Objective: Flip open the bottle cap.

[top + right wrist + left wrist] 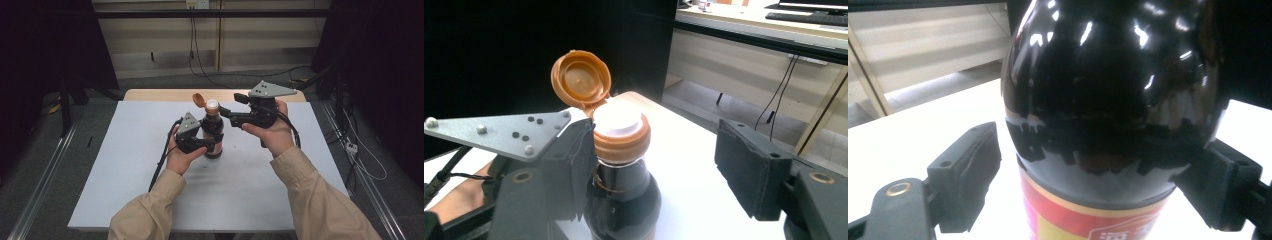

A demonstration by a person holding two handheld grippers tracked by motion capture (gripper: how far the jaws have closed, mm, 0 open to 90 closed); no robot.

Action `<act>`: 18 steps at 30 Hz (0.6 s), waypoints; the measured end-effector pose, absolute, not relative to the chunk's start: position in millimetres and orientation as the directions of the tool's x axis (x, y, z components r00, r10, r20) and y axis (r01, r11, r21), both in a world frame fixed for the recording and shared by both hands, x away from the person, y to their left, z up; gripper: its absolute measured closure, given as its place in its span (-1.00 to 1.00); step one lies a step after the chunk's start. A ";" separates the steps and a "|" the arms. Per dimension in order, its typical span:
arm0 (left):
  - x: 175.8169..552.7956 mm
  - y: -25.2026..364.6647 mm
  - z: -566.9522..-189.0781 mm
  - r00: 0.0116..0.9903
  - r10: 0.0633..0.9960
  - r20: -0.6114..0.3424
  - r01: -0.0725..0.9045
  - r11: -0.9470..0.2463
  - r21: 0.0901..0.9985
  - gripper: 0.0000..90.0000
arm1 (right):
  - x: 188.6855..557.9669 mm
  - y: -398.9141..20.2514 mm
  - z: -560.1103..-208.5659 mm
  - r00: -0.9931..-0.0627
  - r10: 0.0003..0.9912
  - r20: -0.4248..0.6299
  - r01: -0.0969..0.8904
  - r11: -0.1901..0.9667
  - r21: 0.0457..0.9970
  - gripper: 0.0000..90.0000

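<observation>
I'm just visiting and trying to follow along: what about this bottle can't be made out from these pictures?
- Label wording: in the left gripper view the label is cut off by the bottom edge; in the high view it is too small.
- How full the bottle is: the dark glass hides it.
- The bottle's base: the left gripper partly covers it in the high view.
- The opening under the flipped-up cap: a white top covers it in the right gripper view.

You see a dark glossy bottle (213, 131) with red-and-yellow label (1083, 222), orange flip cap (580, 79), white seal (618, 120), on a pale grey table (125, 165).
</observation>
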State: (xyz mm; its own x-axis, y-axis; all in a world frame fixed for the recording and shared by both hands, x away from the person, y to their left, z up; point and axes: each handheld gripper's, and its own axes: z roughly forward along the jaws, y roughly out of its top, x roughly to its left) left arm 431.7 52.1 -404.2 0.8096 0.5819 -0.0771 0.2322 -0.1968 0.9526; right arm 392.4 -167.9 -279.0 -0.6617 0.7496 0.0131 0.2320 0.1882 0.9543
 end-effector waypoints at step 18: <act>429.0 56.8 -400.1 0.819 0.569 -0.078 0.246 -0.224 0.943 -0.78 | 390.7 -176.9 -290.8 -0.638 0.768 0.044 0.255 0.158 0.954 -0.50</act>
State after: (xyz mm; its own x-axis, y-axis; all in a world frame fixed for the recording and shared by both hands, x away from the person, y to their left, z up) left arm 429.0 56.8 -400.1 0.8189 0.5686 -0.0778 0.2455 -0.2245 0.9430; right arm 390.7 -176.9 -290.8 -0.6385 0.7684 0.0435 0.2553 0.1581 0.9538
